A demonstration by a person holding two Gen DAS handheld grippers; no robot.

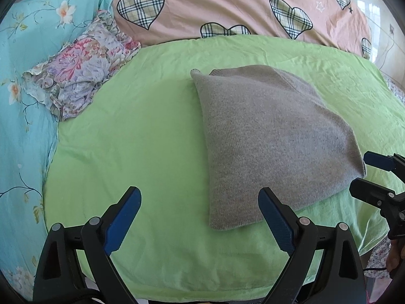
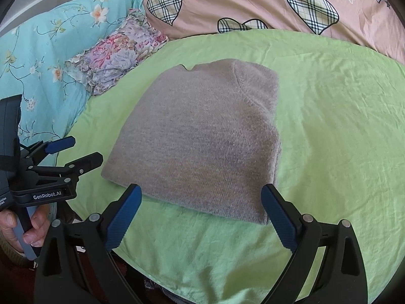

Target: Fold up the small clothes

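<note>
Knitwear lies folded on the green sheet [image 2: 329,116]: a grey sweater [image 2: 200,139] reduced to a compact, roughly rectangular packet with one rounded far corner. Its long axis runs from the near edge of the bed away toward the pink quilt with plaid hearts [image 2: 253,2], leaning slightly to the left in the left wrist view, where the sweater [image 1: 273,136] sits right of centre. The neckline end points away from the grippers; a small notch of the collar shows at the far left corner, and a curved sleeve seam runs down the far right part of the top layer. The near hem lies straight across just ahead of the right gripper [image 2: 201,210]. The knit is fine-ribbed, fuzzy and plain, the top face smooth with only a soft dip near the middle; the edges are stacked in at least two layers on the right side. Both grippers are spread wide with nothing between their blue pads: the left gripper [image 1: 200,207] hangs over bare sheet with its right finger just beside the sweater's near left corner, and the right gripper hovers at the hem, not pressing it. A crumpled floral garment [image 1: 86,71] rests at the sheet's far left edge, against the turquoise flowered bedding [image 1: 30,38], well apart from the sweater.
</note>
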